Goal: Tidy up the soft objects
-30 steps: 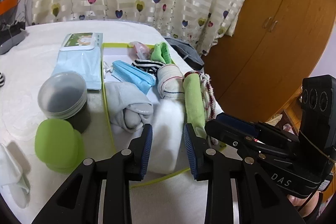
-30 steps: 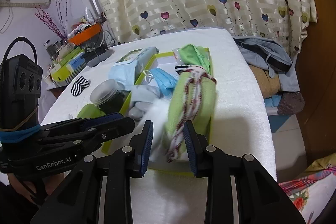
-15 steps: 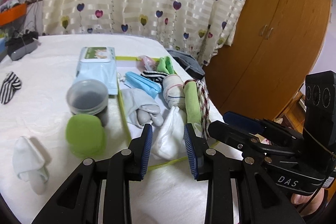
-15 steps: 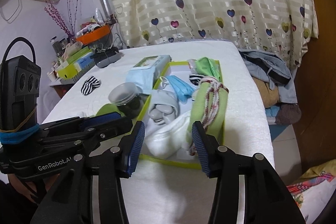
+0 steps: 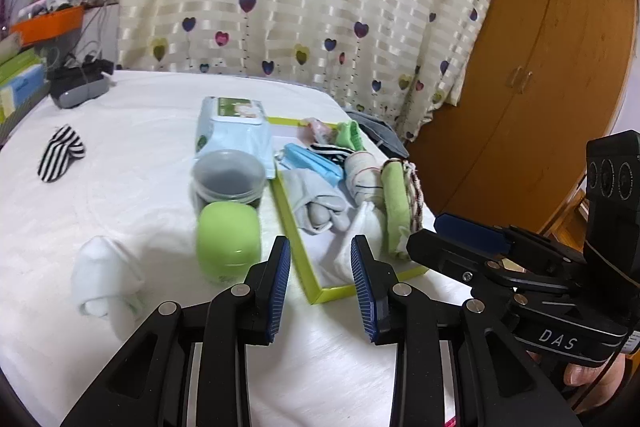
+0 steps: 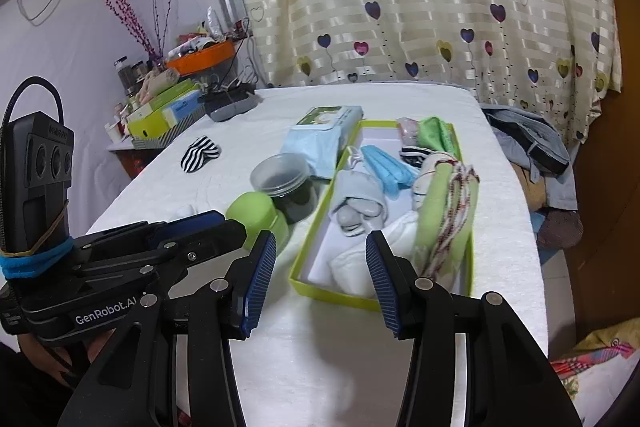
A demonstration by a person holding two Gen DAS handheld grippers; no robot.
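A lime-edged tray on the white table holds a grey sock bundle, a white sock, a green cloth with red-white cord, a blue face mask and other rolled socks. A white sock and a striped sock lie loose outside the tray. My left gripper is open and empty, short of the tray's near end. My right gripper is open and empty over the tray's near corner.
A lime green jar and a clear-lidded dark jar stand left of the tray. A wipes pack lies behind them. A wooden wardrobe and heart curtain stand beyond; boxes and clutter sit at the far left.
Both grippers have pulled back from the tray and opened wider. The right one let go of the green cloth with cord, which now lies in the tray.
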